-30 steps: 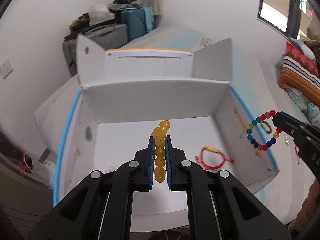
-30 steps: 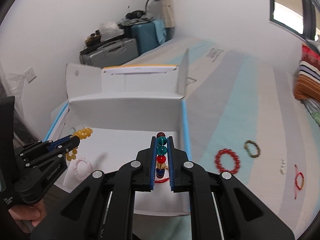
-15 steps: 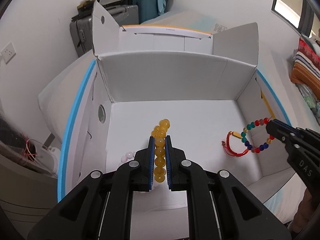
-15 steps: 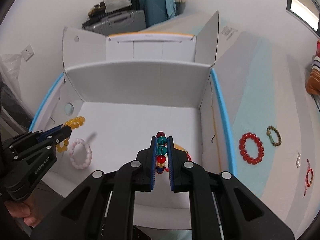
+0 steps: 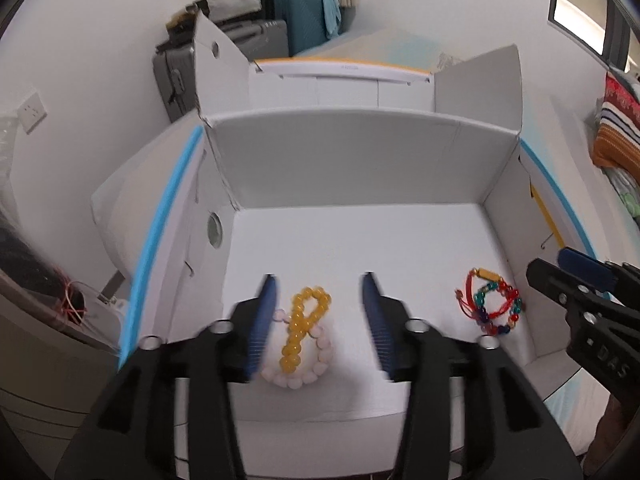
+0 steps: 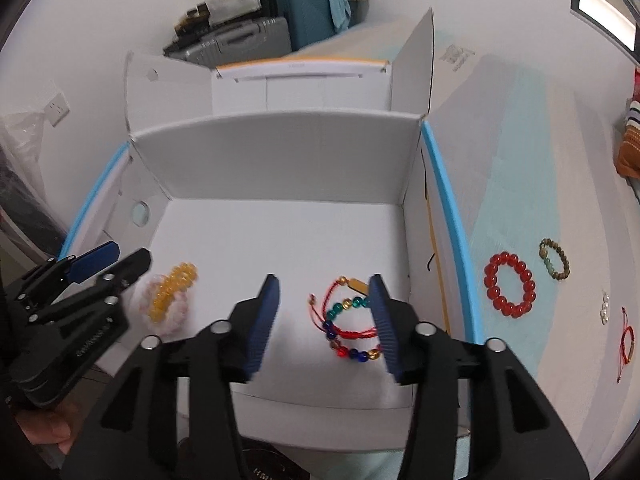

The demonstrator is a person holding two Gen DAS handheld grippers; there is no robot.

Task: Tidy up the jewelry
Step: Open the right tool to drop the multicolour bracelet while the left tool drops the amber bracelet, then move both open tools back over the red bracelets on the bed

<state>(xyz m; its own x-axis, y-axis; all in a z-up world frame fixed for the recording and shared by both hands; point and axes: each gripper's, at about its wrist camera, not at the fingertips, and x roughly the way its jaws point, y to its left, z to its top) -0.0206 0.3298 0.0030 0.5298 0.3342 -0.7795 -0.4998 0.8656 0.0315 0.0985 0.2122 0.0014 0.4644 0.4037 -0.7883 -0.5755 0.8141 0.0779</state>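
Note:
An open white cardboard box (image 5: 352, 160) (image 6: 280, 156) stands on the bed. My left gripper (image 5: 320, 316) is open above the box floor. Below it a yellow bead bracelet (image 5: 304, 320) (image 6: 172, 290) lies across a pale pink bead bracelet (image 5: 320, 364) (image 6: 176, 312). My right gripper (image 6: 324, 316) is open over a multicoloured bead bracelet (image 6: 352, 332) (image 5: 498, 310) that lies on a red cord bracelet (image 6: 332, 308) (image 5: 472, 284) at the right of the box floor. Each gripper also shows at the edge of the other's view, the left (image 6: 116, 260) and the right (image 5: 560, 268).
On the bed to the right of the box lie a red bead bracelet (image 6: 510, 290), a brown-green bead bracelet (image 6: 554, 258), small pearl pieces (image 6: 605, 308) and a red cord bracelet (image 6: 626, 338). Suitcases (image 5: 280, 28) stand behind the box. A striped pillow (image 5: 616, 132) lies at the far right.
Both grippers lowered into the box and opened. The yellow bracelet dropped onto the pink one, and the multicoloured bracelet dropped onto the red cord bracelet.

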